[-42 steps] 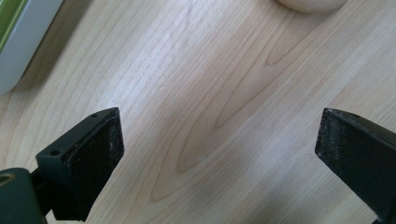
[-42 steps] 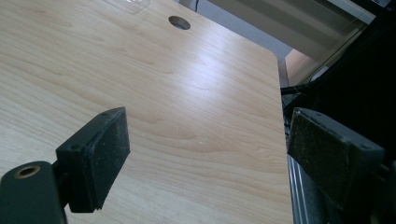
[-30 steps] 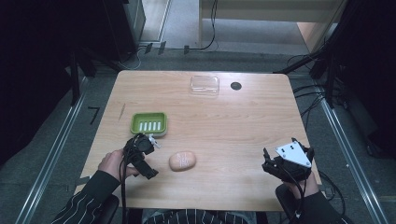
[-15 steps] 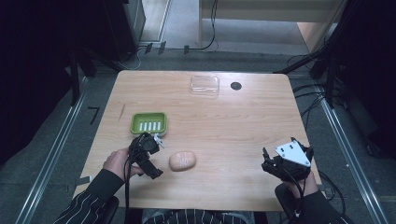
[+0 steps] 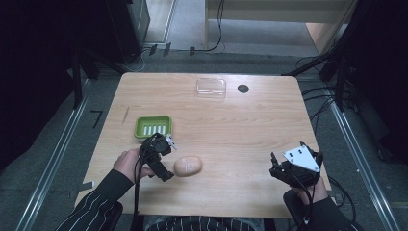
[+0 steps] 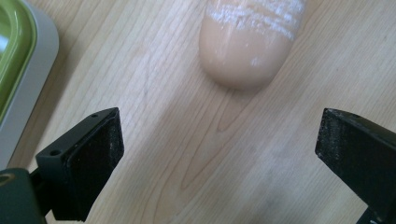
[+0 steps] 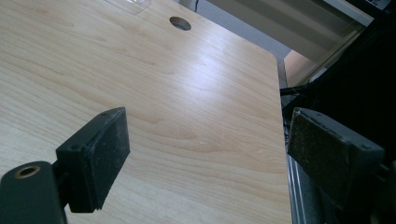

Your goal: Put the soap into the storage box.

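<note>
A tan oval bar (image 5: pixel 187 165) with white marks on top lies on the wooden table (image 5: pixel 231 125) near the front. Just behind and left of it stands a green soap dish (image 5: pixel 153 127). My left gripper (image 5: pixel 167 159) is open right beside the bar's left end, with its jaws wide apart. In the left gripper view the bar (image 6: pixel 252 42) lies ahead of that gripper (image 6: pixel 224 140), apart from both jaws, and the dish (image 6: pixel 18 60) is at the left edge. My right gripper (image 5: pixel 285 161) hovers open at the front right with nothing between its jaws (image 7: pixel 212 140).
A clear plastic box (image 5: pixel 210 87) and a round cable hole (image 5: pixel 243 88) are near the far edge; the hole (image 7: pixel 180 23) is also in the right gripper view. A thin stick (image 5: pixel 126 114) lies left of the dish. The table's right edge (image 7: pixel 282 140) is close to my right gripper.
My left gripper has edged to the right, closer to the bar. The right gripper has stayed put.
</note>
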### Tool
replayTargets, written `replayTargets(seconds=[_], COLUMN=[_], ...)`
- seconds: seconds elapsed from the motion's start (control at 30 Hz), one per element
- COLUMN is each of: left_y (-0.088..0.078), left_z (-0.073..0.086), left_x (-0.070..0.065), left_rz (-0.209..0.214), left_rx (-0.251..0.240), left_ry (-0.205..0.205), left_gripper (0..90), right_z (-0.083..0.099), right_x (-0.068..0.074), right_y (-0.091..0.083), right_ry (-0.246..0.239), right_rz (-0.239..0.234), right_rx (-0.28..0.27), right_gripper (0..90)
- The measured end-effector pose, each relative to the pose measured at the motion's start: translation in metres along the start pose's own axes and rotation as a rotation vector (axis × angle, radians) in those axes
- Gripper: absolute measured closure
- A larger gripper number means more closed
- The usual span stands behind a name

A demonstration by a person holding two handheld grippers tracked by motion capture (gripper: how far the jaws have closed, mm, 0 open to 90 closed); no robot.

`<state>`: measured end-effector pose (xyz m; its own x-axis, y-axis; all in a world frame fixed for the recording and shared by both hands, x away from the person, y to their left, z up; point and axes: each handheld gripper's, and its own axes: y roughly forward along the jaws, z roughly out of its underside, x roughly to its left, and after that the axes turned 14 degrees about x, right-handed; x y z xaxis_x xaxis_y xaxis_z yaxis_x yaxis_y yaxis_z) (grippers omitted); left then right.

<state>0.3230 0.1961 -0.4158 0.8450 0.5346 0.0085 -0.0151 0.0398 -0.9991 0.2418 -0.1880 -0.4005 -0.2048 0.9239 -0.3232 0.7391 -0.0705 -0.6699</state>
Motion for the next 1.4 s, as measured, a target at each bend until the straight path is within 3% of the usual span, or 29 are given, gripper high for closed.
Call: replayTargets(seconds=[0.3,0.77,1.0,1.07,1.4], left_y=[-0.003,-0.001,0.004,0.005,0.013], left_z=[-0.012,-0.035,-0.048,-0.051,-0.064], left_x=[0.001,0.0,-0.004,-0.005,-0.009], left_rz=[0.015,0.028,0.024,0.018,-0.003], left_rx=[-0.007,-0.009,0.0,0.006,0.02], left_ry=[0.021,0.086,0.116,0.126,0.146], left_gripper=[1.1,0.5,0.5,0.5,0.5], right_z=[0.0,-0.001,-0.003,-0.002,-0.001], right_x=[0.001,0.001,0.003,0.002,0.001], right_y=[0.001,0.002,0.003,0.002,0.002], right_ry=[-0.012,-0.015,-0.033,-0.015,-0.017], right_rz=[0.0,-0.003,-0.006,-0.006,-0.005], right_rx=[0.003,0.004,0.008,0.009,0.005], right_gripper=[13.8,13.8,13.8,13.8,13.8])
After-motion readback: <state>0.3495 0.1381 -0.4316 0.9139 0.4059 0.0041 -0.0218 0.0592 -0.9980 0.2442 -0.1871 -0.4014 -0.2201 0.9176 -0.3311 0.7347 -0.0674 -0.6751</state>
